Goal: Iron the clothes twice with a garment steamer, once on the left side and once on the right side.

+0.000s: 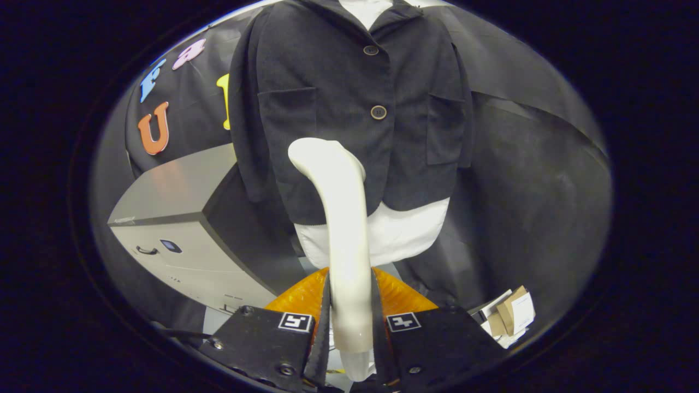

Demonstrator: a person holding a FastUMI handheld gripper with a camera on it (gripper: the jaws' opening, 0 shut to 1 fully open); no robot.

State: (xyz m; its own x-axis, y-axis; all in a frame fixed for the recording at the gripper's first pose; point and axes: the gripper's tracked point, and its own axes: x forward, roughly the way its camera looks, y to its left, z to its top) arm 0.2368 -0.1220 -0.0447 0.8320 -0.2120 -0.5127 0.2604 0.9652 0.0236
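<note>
Dark corduroy-like jacket (349, 103) hangs on a white mannequin torso (404, 232), two buttons done up, patch pocket each side. My hand-held gripper (352, 327) is closed on the handle of the garment steamer (341, 218); both fingers press its sides. Steamer rises from betw. the fingers, curves fwd; its head sits at the jacket front, lower centre, just below the 2nd button. Contact w/ fabric: cannot tell. Orange part (401, 297) shows behind the fingers. Grey cabinet (180, 218) stands beside the mannequin. Cardboard and paper pieces (510, 316) lie low on the other side.
</note>
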